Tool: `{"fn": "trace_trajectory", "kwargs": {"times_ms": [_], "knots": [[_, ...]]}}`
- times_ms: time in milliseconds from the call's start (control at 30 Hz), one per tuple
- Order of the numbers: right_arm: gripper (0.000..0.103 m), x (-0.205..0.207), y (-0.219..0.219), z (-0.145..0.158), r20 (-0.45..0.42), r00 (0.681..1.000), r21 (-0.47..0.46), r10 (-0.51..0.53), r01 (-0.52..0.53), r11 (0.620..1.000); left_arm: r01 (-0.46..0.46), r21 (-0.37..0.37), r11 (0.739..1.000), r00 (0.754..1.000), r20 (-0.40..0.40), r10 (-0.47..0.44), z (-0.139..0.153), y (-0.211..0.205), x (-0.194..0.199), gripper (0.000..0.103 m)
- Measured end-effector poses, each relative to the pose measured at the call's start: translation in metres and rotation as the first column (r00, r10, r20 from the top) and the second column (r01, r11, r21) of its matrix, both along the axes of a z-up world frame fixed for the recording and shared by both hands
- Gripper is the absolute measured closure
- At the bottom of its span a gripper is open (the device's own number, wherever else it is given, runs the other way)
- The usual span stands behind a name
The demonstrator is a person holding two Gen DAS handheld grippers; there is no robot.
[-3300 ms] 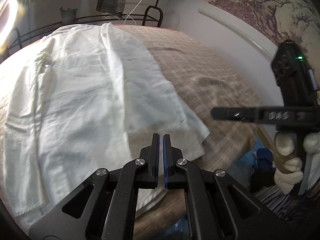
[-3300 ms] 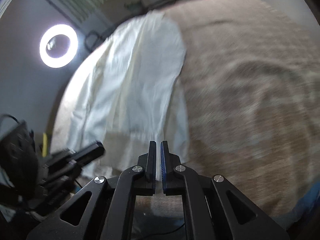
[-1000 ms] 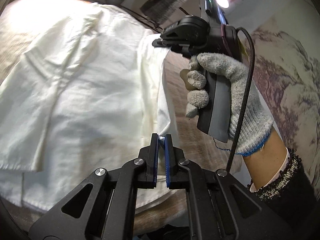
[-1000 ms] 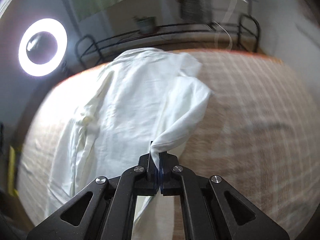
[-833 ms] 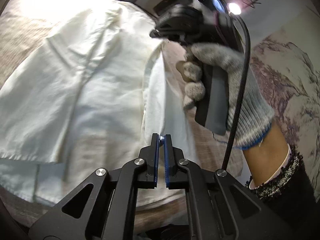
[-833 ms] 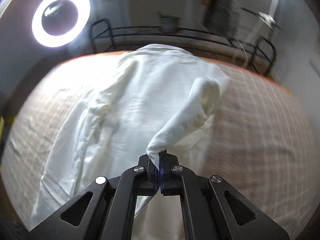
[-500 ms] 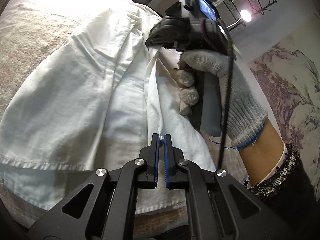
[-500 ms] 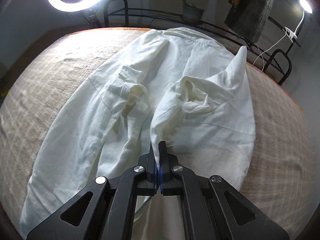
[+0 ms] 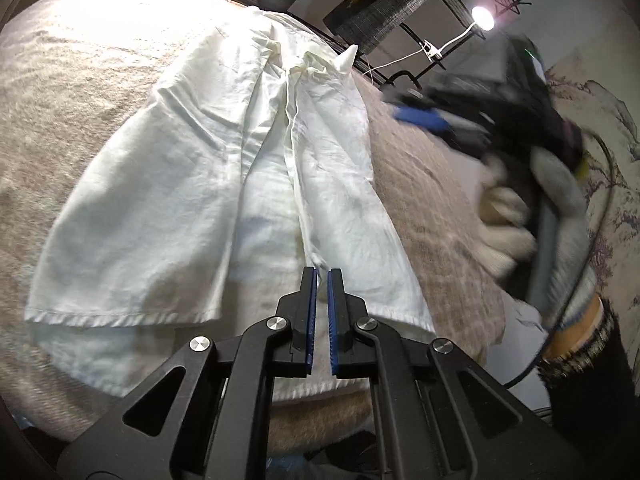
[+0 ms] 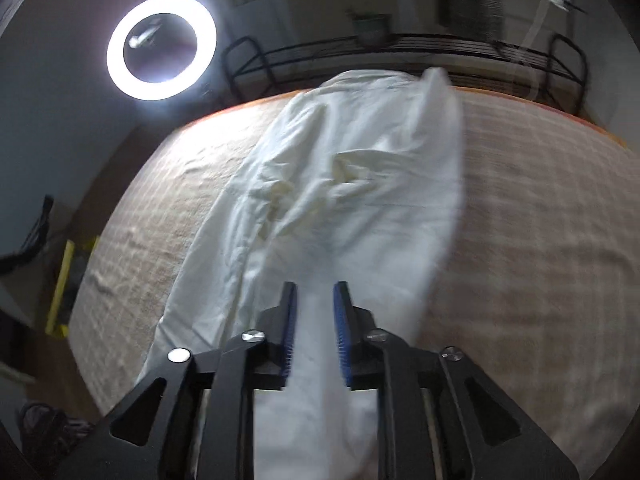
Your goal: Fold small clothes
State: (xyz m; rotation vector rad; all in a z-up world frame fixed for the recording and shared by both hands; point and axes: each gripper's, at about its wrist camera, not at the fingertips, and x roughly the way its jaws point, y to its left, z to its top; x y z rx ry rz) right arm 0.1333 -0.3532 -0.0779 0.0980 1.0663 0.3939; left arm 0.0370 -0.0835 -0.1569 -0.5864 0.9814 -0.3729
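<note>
Now, left gripper (image 9: 322,276): points down over the near end of the bed, jaws nearly together, a thin pinch of white cloth caught at their tips.
Right gripper (image 10: 315,300): tilted steeply down over the cloth; jaws have just been opening and stand apart, nothing pressed between them, the cloth lying below the gap.
Right hand (image 9: 516,216): gloved, blurred, off to the right of the cloth in the left view, gripping its tool's handle.
Cloth (image 9: 208,184): white garment spread lengthwise on the bed, both long sides folded in toward the middle, right flap lying over the centre; one corner sticks up at the far end.
Bed (image 9: 432,208): beige checked cover, bare on both sides of the cloth.
Ring light (image 10: 162,48): lit, beyond the bed at far left.
Rack (image 10: 400,56): black metal, along the far edge of the bed.
Lamp (image 9: 483,19): small clip light, on, far right.
</note>
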Motion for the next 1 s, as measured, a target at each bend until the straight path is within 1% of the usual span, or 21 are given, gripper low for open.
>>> {"fn": "trace_trajectory", "kwargs": {"times_ms": [33, 100, 167, 200, 267, 300, 333, 433, 533, 567, 600, 633, 667, 700, 767, 867, 900, 933, 967, 1000], "knots": [[0.063, -0.013, -0.012, 0.004, -0.012, 0.999, 0.012, -0.033, 0.033, 0.999, 0.004, 0.014, 1.000, 1.000, 0.004, -0.004, 0.003, 0.003, -0.002, 0.101], [0.059, -0.034, -0.027, 0.002, -0.057, 0.997, 0.058, -0.061, 0.064, 0.996, 0.010, 0.039, 0.999, 1.000, 0.009, -0.011, 0.007, 0.005, -0.003, 0.101], [0.058, -0.057, -0.036, -0.009, -0.125, 0.990, 0.110, -0.066, 0.080, 0.991, 0.023, 0.057, 0.998, 1.000, -0.002, -0.022, 0.008, 0.007, 0.001, 0.100], [0.058, -0.069, -0.038, -0.016, -0.161, 0.985, 0.131, -0.064, 0.085, 0.988, 0.029, 0.062, 0.998, 1.000, -0.008, -0.028, 0.007, 0.007, 0.002, 0.098], [0.058, -0.085, -0.040, -0.028, -0.209, 0.976, 0.155, -0.058, 0.092, 0.984, 0.027, 0.070, 0.997, 0.999, -0.020, -0.026, 0.004, 0.009, 0.008, 0.090], [0.058, -0.090, -0.040, -0.033, -0.228, 0.972, 0.173, -0.054, 0.096, 0.980, 0.026, 0.073, 0.997, 0.999, -0.025, -0.024, 0.002, 0.009, 0.011, 0.082], [0.058, -0.096, -0.039, -0.039, -0.251, 0.967, 0.193, -0.045, 0.095, 0.976, 0.025, 0.077, 0.997, 0.999, -0.031, -0.023, 0.000, 0.009, 0.014, 0.077], [0.058, -0.108, -0.039, -0.054, -0.282, 0.959, 0.175, -0.042, 0.095, 0.980, 0.028, 0.086, 0.996, 0.998, -0.055, -0.023, -0.009, 0.009, 0.021, 0.076], [0.058, -0.112, -0.046, -0.068, -0.335, 0.942, 0.245, -0.035, 0.123, 0.962, 0.026, 0.067, 0.997, 0.996, -0.087, -0.020, -0.020, 0.006, 0.030, 0.076], [0.059, -0.113, -0.049, -0.073, -0.349, 0.937, 0.273, -0.029, 0.132, 0.953, 0.021, 0.064, 0.998, 0.997, -0.080, -0.016, -0.020, 0.005, 0.031, 0.076], [0.066, -0.113, -0.050, -0.076, -0.356, 0.934, 0.312, -0.014, 0.133, 0.941, 0.024, 0.068, 0.997, 0.997, -0.074, -0.019, -0.021, 0.003, 0.034, 0.076], [0.082, -0.113, -0.050, -0.078, -0.363, 0.932, 0.341, 0.005, 0.127, 0.931, 0.036, 0.072, 0.997, 0.997, -0.072, -0.031, -0.020, -0.001, 0.037, 0.080], [0.089, -0.113, -0.050, -0.079, -0.362, 0.932, 0.355, 0.017, 0.121, 0.927, 0.049, 0.075, 0.996, 0.997, -0.065, -0.044, -0.020, -0.004, 0.039, 0.089], [0.095, -0.113, -0.049, -0.077, -0.347, 0.938, 0.344, 0.018, 0.109, 0.933, 0.067, 0.081, 0.995, 0.996, -0.064, -0.062, -0.019, -0.008, 0.042, 0.103], [0.098, -0.114, -0.048, -0.069, -0.323, 0.946, 0.313, 0.017, 0.090, 0.945, 0.072, 0.089, 0.993, 0.996, -0.049, -0.068, -0.013, -0.013, 0.040, 0.103], [0.099, -0.122, -0.056, -0.046, -0.285, 0.958, 0.294, 0.023, 0.065, 0.954, 0.088, 0.033, 0.996, 0.996, -0.019, -0.087, 0.001, -0.018, 0.028, 0.103], [0.099, -0.125, -0.062, -0.039, -0.273, 0.962, 0.312, 0.028, 0.061, 0.948, 0.095, 0.043, 0.995, 0.995, -0.007, -0.095, 0.005, -0.021, 0.025, 0.103], [0.099, -0.129, -0.065, -0.038, -0.266, 0.964, 0.309, 0.028, 0.058, 0.949, 0.109, 0.081, 0.991, 0.994, 0.007, -0.110, 0.006, -0.026, 0.022, 0.103], [0.099, -0.131, -0.065, -0.039, -0.264, 0.964, 0.284, 0.023, 0.055, 0.957, 0.123, 0.121, 0.985, 0.992, 0.010, -0.125, 0.003, -0.032, 0.021, 0.103], [0.099, -0.131, -0.064, -0.045, -0.274, 0.961, 0.252, 0.019, 0.053, 0.966, 0.131, 0.139, 0.982, 0.991, 0.000, -0.132, -0.002, -0.035, 0.021, 0.103]]}}
